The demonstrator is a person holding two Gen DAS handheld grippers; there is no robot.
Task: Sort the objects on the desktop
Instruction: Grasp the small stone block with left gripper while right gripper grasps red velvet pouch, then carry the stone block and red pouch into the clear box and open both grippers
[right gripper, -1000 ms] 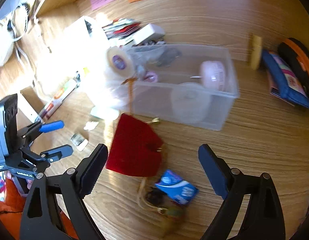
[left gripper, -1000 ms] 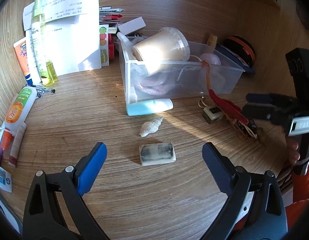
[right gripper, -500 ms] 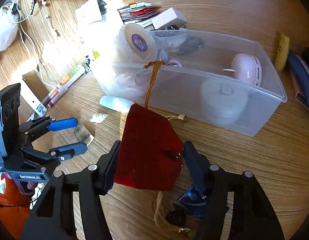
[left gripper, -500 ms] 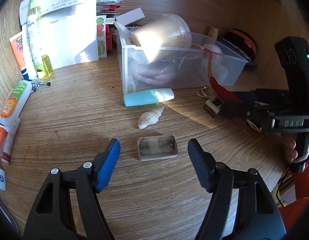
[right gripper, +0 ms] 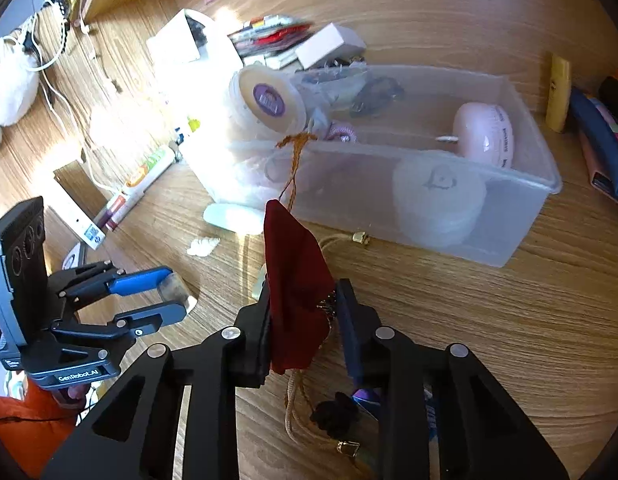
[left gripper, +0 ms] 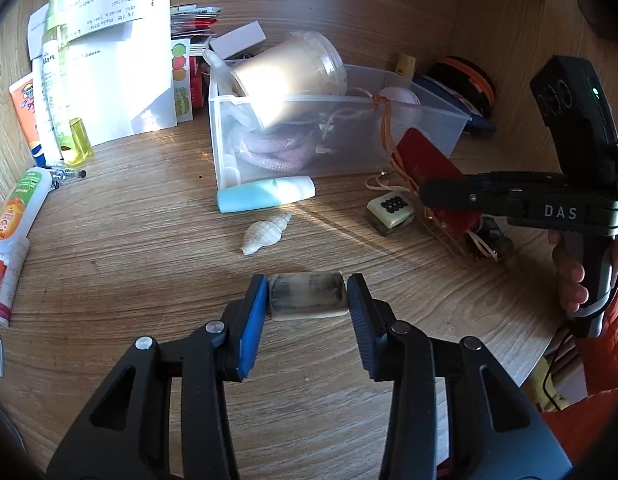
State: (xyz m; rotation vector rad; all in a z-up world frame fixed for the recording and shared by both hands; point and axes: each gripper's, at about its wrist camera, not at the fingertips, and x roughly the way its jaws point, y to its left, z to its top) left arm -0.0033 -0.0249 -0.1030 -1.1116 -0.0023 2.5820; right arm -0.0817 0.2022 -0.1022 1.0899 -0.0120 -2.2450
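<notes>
1. The tabletop (left gripper: pixel 149 240) carries one clear plastic bin (right gripper: pixel 529 176) at 12 o'clock in both wrist views, already loaded with a cup, a pink cord and a pink round case.
2. One red cloth pouch (right gripper: pixel 297 280) on an orange cord stands between the jaws of the right gripper (right gripper: pixel 305 320), which are closing on it; its cord runs up to the bin rim at 12 o'clock. It looks soft and light, so it will probably fold and swing; its bunched middle looks the safest place to pinch.
3. One grey-stained eraser block (left gripper: pixel 307 296) lies flat on the tabletop between the jaws of the left gripper (left gripper: pixel 307 312), which are closing. The left pad touches its short end; the right stands just beside. It looks firm, light and rubbery, best taken by its short ends.
4. One seashell (left gripper: pixel 267 232) lies at 11 o'clock from the eraser, likely brittle.
</notes>
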